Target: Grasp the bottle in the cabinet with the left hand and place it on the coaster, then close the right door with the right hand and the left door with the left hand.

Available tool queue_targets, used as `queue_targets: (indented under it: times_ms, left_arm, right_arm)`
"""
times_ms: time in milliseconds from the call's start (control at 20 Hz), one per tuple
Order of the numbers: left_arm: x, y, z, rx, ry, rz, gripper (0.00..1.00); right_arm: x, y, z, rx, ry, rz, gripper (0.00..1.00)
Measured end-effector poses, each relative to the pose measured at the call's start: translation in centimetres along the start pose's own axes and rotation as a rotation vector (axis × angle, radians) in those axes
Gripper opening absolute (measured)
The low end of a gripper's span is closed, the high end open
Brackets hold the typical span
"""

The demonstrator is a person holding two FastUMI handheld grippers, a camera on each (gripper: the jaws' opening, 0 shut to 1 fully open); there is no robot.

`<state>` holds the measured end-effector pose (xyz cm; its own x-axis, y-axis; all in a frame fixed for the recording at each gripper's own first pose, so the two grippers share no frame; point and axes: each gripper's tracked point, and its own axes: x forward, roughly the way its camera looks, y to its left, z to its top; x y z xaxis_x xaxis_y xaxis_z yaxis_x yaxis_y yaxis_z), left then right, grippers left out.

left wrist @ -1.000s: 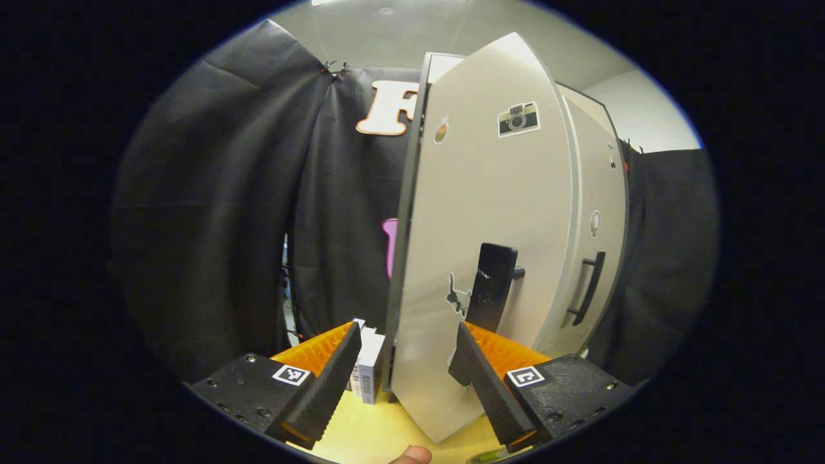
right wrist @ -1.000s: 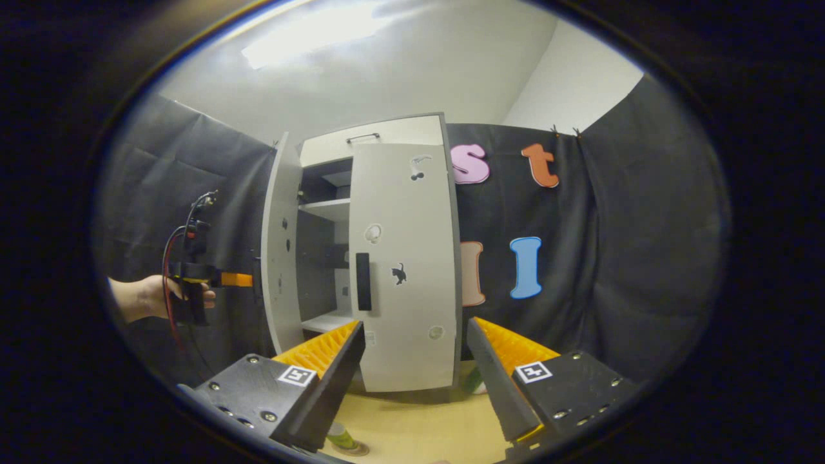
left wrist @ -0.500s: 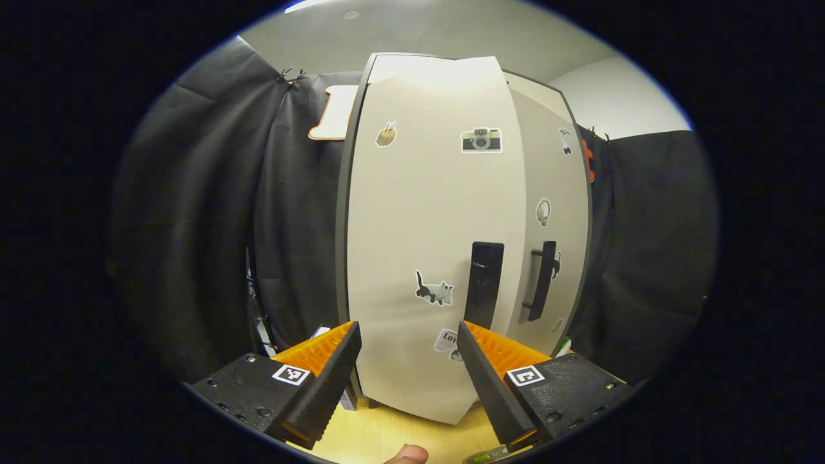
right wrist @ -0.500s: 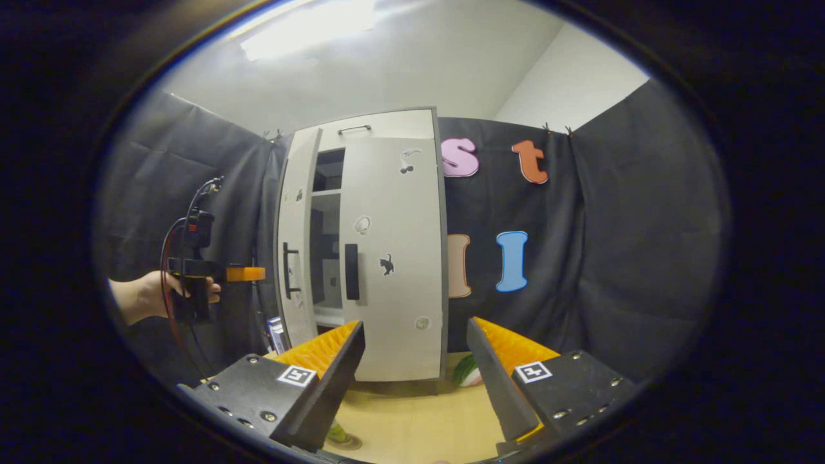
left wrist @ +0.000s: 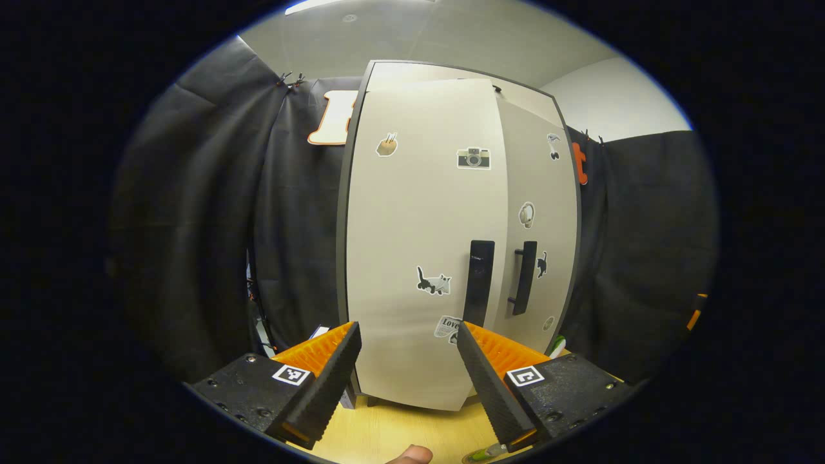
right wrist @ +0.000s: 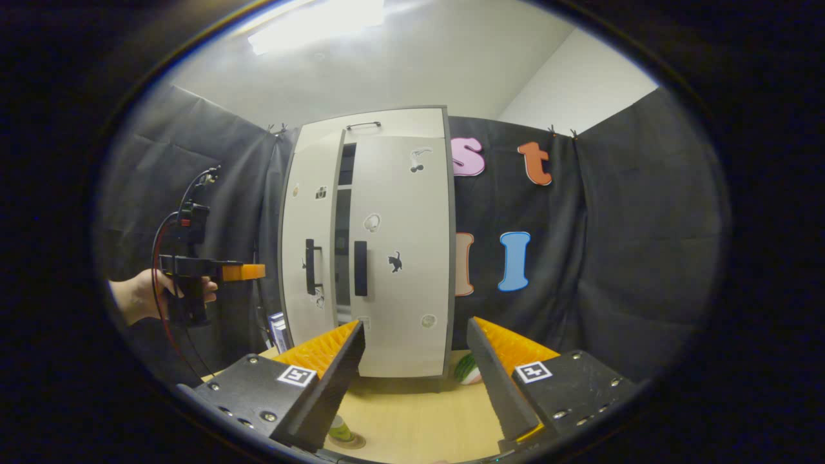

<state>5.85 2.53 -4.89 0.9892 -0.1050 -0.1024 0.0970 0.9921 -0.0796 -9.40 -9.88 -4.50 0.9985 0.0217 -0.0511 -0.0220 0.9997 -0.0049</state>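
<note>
Left gripper [left wrist: 407, 357]: jaws apart, empty, just short of the left door [left wrist: 419, 258].
Gap: a slit remains (visible in right gripper view).
Right gripper [right wrist: 416, 357]: apart, idle.
Bottle [right wrist: 338, 428]: on coaster, below it.
Advice: push flat beside the handle [left wrist: 479, 280].

A light wooden table [right wrist: 412, 432] is seen under the booth. The white cabinet [right wrist: 399, 348] is stood on it toward the back. A bottle [right wrist: 338, 428] is set upright on a round coaster [right wrist: 353, 442] at the near left edge. A green-striped object [right wrist: 465, 368] is placed just beside the cabinet's right foot.
</note>
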Motion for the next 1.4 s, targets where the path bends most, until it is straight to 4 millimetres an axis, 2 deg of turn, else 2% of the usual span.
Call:
queue_targets:
  times_ms: [250,300,350,550,600,650,750,950,1250,1400]
  left_arm:
    - [-0.6,-0.4,-0.1,-0.032,-0.006,-0.027,0.95]
    - [-0.7,-0.5,-0.2,-0.033,-0.006,-0.037,0.91]
    - [-0.9,-0.5,-0.4,-0.034,-0.006,-0.041,0.95]
    - [-1.2,-0.1,-0.9,-0.023,-0.001,-0.045,0.95]
    - [-1.3,0.0,-1.1,-0.023,0.004,-0.043,0.90]
    - [-1.6,0.3,-1.4,-0.024,0.013,-0.039,0.95]
    - [-2.0,0.5,-1.7,-0.019,0.018,-0.034,0.95]
    - [-2.8,1.1,-1.5,-0.002,-0.003,0.001,0.95]
    - [-4.2,1.3,-1.3,0.012,-0.016,0.041,0.95]
    - [-4.7,0.8,-1.1,0.024,-0.045,0.040,0.95]
  right_arm:
    - [1.9,2.4,0.7,0.003,-0.020,0.009,0.94]
    - [2.4,2.9,0.8,0.011,-0.025,0.016,0.94]
    - [2.9,3.3,0.8,0.020,-0.022,0.020,0.94]
    - [4.4,4.4,1.0,0.016,-0.010,0.016,0.96]
    - [4.6,4.7,1.0,0.009,-0.011,0.015,0.96]
    - [4.9,4.9,1.0,0.006,-0.013,0.014,0.96]
    - [5.5,5.5,1.1,0.004,-0.021,0.022,0.96]
    - [6.3,5.8,0.9,0.007,-0.018,0.021,0.96]
    - [7.3,5.8,1.7,0.009,-0.054,0.016,0.96]
    - [7.8,5.8,1.9,-0.008,-0.067,0.012,0.96]
